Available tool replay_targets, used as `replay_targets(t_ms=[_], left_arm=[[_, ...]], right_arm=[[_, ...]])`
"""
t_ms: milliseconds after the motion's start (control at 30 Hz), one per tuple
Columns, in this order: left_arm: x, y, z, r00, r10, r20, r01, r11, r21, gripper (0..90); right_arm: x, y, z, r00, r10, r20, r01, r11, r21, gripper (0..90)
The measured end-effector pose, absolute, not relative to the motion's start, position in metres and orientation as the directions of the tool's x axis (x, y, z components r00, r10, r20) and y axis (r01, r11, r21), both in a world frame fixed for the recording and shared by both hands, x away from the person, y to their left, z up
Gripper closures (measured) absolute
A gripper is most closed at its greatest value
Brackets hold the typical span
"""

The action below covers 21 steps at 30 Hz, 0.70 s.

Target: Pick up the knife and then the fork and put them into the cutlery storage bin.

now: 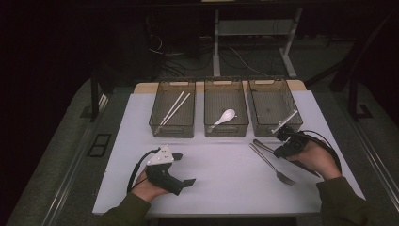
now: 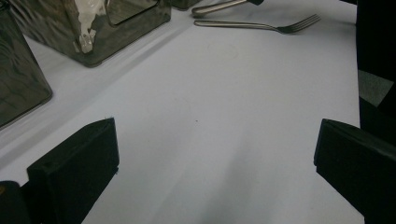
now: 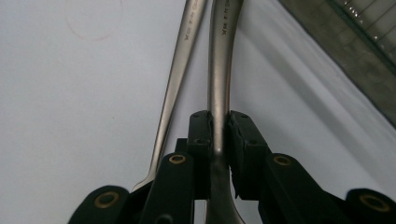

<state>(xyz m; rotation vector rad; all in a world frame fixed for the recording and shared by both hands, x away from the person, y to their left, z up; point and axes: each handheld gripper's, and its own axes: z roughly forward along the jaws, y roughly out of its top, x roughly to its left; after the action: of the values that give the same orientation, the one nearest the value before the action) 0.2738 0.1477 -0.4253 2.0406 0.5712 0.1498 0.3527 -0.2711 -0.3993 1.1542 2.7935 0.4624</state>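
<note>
Metal spoon handle clamped between right fingers.

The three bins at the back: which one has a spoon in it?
The middle bin: a white spoon lies inside. The left bin holds chopsticks.

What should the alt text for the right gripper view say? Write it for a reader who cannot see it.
The right gripper has its two black jaws shut on the handle of a metal utensil lying on the white table. A fork handle lies just left of it, and a clear bin crosses the upper right corner.
</note>
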Motion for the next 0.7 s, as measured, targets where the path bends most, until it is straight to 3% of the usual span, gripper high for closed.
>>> replay_targets(t_ms=[700], left_arm=[[0.274,0.149,-0.426,0.883,0.454,-0.114,0.33,-0.431,0.84,0.0]], right_arm=[[0.343,-0.297,-0.351,-0.696,0.715,0.059,0.653,0.596,0.467,79.3]])
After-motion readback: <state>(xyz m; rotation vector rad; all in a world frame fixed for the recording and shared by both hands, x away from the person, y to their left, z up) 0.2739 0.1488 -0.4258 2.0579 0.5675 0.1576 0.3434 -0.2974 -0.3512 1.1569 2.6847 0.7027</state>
